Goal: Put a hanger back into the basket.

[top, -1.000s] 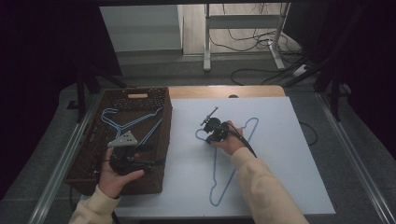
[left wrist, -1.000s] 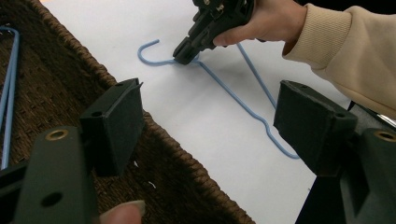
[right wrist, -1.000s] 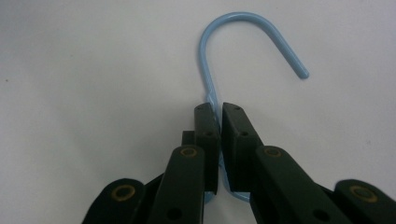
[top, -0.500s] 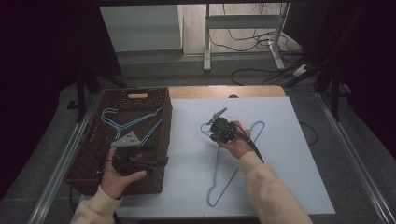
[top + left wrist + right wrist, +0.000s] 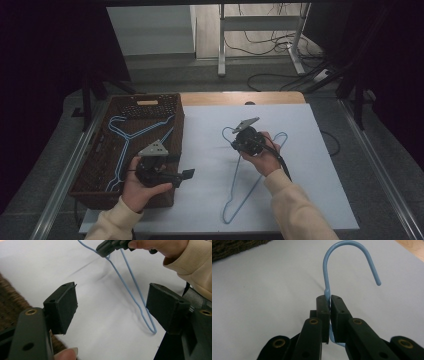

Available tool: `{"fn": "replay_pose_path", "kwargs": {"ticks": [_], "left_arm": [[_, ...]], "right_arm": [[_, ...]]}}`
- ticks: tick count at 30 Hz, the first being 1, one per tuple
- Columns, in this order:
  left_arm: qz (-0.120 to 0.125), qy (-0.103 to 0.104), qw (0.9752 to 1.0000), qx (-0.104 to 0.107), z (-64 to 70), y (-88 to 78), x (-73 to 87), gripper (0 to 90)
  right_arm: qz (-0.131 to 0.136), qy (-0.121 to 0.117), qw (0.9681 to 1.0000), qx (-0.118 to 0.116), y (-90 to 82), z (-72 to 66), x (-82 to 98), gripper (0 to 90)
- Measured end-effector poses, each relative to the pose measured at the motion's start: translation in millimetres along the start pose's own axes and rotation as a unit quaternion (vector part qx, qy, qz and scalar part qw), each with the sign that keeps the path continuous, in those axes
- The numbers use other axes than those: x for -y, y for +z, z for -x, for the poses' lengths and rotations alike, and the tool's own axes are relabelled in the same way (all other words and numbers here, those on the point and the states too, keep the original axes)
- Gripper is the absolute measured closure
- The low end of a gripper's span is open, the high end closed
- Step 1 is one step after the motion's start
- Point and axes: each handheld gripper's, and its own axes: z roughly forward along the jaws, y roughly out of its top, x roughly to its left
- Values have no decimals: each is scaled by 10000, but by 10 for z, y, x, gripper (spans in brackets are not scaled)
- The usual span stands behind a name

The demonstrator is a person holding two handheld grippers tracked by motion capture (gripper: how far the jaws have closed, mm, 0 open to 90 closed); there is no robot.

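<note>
A light-blue wire hanger (image 5: 227, 220) lies on the white sheet (image 5: 310, 165), its hook end lifted. My right gripper (image 5: 233, 141) is shut on the hanger's neck. In the right gripper view the pads (image 5: 329, 298) pinch the wire just under the hook (image 5: 324, 267), which rises free above the sheet. My left gripper (image 5: 182, 166) is at the wicker basket's right rim, open, pointing right over the sheet. Its own view shows wide jaws (image 5: 112, 300) with nothing between them. Beyond them are the hanger's far corner (image 5: 153, 330) and the right gripper (image 5: 102, 251).
The brown wicker basket (image 5: 147, 98) fills the table's left side and holds more blue hangers (image 5: 121, 150). A strip of wooden tabletop (image 5: 240, 97) shows behind the sheet. Cables and a metal stand lie on the floor beyond the table.
My right gripper has moved right and a little up, carrying the hanger's hook end with it. My left gripper has shifted right from over the basket to its right rim, jaws still wide.
</note>
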Motion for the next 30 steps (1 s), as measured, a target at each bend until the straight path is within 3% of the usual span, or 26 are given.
{"fn": "replay_pose_path", "kwargs": {"ticks": [15,17,24,30], "left_arm": [[-456,-95,9988,162,175,513,-173,253],[-610,-186,9979,131,182,605,-192,253],[-637,-273,9973,228,149,628,-180,255],[-722,-189,9968,273,174,671,-177,249]], "right_arm": [[314,169,9994,25,-151,14,60,900],[280,164,9995,18,-142,18,64,900],[176,184,9996,-119,-94,44,102,900],[-178,355,9986,-342,152,101,62,711]]}}
